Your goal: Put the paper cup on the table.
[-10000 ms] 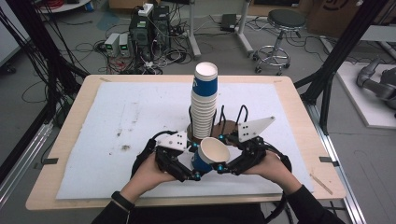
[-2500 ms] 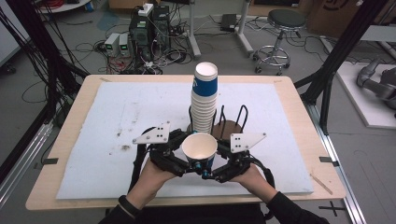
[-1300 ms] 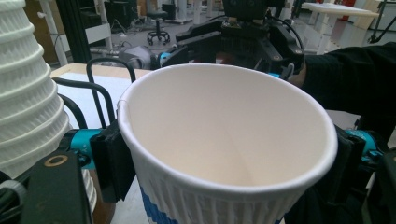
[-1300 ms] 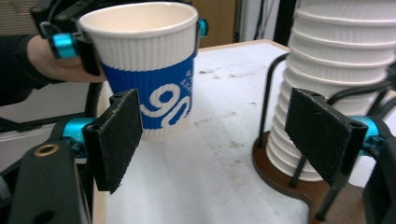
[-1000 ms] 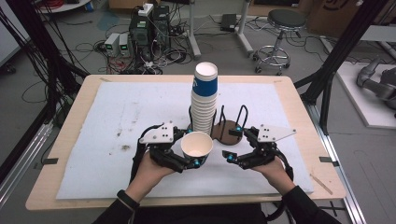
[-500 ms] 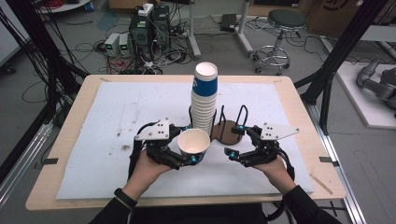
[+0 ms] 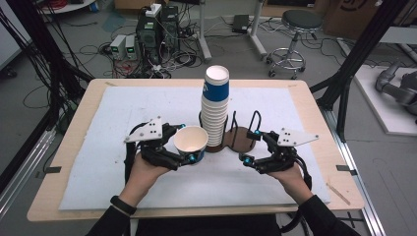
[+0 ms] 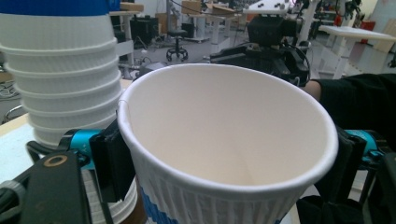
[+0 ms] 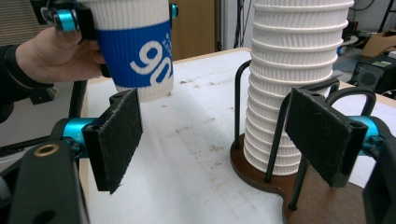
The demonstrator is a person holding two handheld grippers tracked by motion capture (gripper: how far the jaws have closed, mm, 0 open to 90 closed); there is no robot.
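Observation:
My left gripper [image 7: 183,143] is shut on a white paper cup with a blue band [image 7: 190,142], held upright just above the mat, left of the cup stack. That cup [image 8: 224,154] fills the left gripper view, its mouth open and empty; it also appears as the held cup [image 9: 135,46] in the right gripper view. A tall stack of cups [image 7: 216,105] stands in the left ring of a brown wire holder [image 7: 242,135]. My right gripper [image 7: 250,146] is open with nothing between its pads [image 9: 116,135], right of the holder's empty ring.
A white mat [image 7: 123,108] covers the wooden table [image 7: 74,196]. Beyond the table stand a stool [image 7: 295,29], computer boxes [image 7: 152,29] and black frame posts [image 7: 364,54]. Open mat lies left of and in front of the grippers.
The right gripper let go of the cup and drew off to the right. The left gripper, alone on the cup, carried it slightly up and left, closer to the stack.

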